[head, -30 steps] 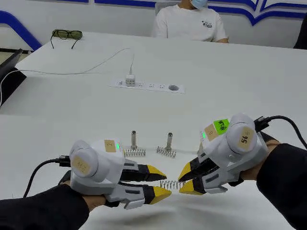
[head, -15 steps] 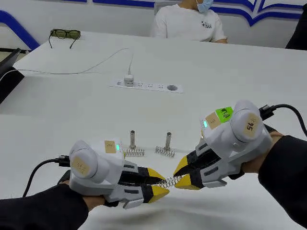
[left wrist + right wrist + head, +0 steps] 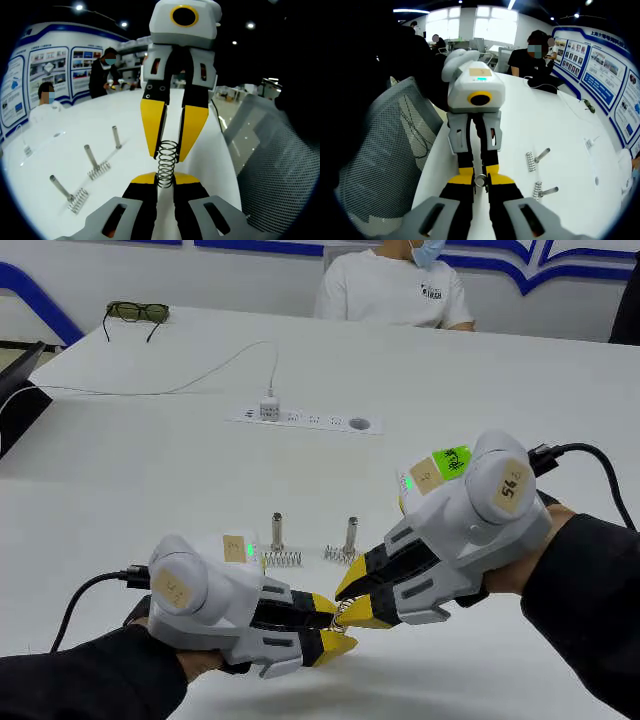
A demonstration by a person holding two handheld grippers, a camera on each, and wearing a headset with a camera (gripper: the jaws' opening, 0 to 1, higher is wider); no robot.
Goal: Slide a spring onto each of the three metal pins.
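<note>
- White table [image 3: 150, 470] runs across the room, with a power strip [image 3: 305, 420] and a pair of glasses [image 3: 137, 311] lying further back. A seated person [image 3: 392, 285] is at the far edge.
- Near the front edge, the left gripper [image 3: 332, 623] and right gripper [image 3: 358, 600] meet tip to tip.
- Between them is a spring [image 3: 343, 612], lifted off the table. Each gripper's jaws are pinched on one end of it.
- Behind the grippers, three pins stand upright in a row. The bare pin [image 3: 116, 136] has nothing at its foot.
- The middle pin [image 3: 90, 156] has one loose spring [image 3: 100, 170] on its side at its base.
- The end pin [image 3: 59, 186] has another loose spring [image 3: 76, 200] lying likewise.
</note>
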